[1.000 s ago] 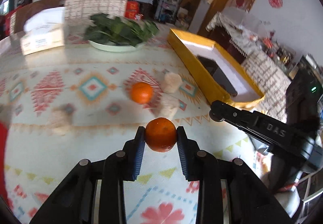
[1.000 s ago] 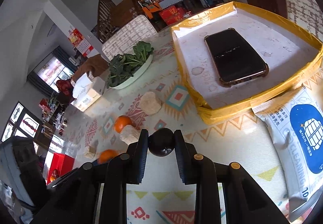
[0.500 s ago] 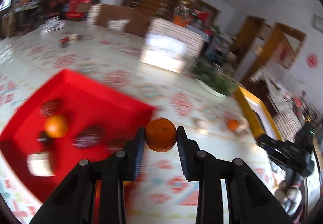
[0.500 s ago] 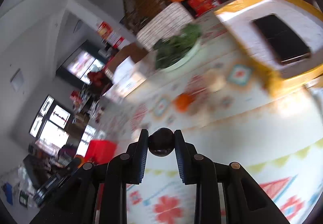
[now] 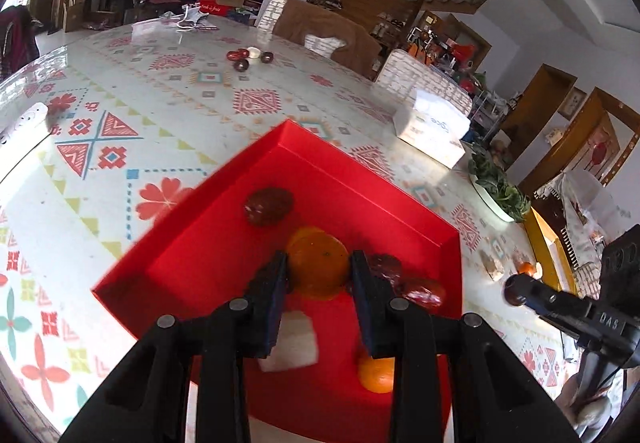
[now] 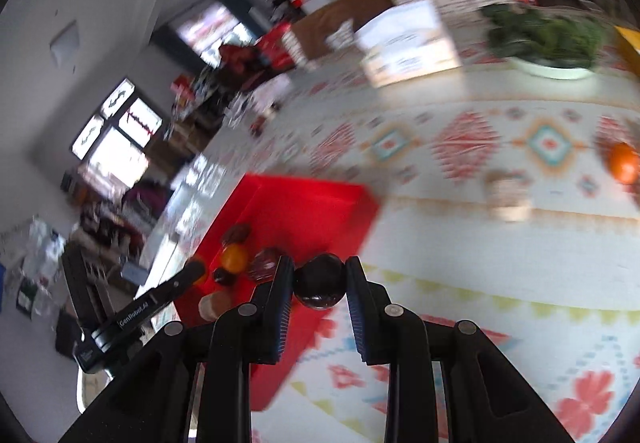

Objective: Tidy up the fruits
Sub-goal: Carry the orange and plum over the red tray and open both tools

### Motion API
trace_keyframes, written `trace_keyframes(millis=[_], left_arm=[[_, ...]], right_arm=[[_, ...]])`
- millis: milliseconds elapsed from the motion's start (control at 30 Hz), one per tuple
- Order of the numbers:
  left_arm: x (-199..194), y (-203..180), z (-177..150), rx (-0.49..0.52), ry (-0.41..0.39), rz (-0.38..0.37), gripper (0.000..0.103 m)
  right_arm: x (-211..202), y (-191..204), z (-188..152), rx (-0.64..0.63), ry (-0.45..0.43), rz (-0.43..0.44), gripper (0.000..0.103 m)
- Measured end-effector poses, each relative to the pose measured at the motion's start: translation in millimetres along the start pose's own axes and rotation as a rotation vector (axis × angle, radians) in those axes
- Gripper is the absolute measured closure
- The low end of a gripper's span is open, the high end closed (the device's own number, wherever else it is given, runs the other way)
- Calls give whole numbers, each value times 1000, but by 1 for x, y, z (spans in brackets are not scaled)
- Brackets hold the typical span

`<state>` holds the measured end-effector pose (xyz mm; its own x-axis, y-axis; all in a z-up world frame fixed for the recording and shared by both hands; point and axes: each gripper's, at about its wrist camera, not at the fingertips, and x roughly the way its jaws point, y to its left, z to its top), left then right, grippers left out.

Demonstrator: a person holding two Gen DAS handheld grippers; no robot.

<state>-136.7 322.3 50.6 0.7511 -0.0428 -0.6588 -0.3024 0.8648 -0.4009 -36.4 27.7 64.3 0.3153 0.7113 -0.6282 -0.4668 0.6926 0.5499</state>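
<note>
Left gripper clamped on an orange, held above the red tray. In the tray: two dark red fruits, a second orange at the near right, a pale block near the jaws. Right gripper clamped on a dark round fruit, poised over the tray's right edge. Farther right on the patterned tablecloth, a loose orange. At the far right, a tissue box and a plate of greens.
</note>
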Motion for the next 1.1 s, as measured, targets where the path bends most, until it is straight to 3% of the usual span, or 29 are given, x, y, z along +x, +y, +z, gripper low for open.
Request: trace_keyframes(millis=[367, 533, 833, 1100], left_arm=[[31, 10, 19, -10, 52, -15, 72], [24, 13, 21, -41, 29, -25, 54], [-7, 5, 22, -66, -34, -47, 40], [-27, -43, 8, 60, -62, -16, 38]], right_arm=[[59, 57, -29, -142, 148, -20, 73], [66, 59, -43, -164, 183, -22, 73], [55, 61, -49, -174, 164, -14, 57], [20, 43, -48, -131, 91, -14, 51]])
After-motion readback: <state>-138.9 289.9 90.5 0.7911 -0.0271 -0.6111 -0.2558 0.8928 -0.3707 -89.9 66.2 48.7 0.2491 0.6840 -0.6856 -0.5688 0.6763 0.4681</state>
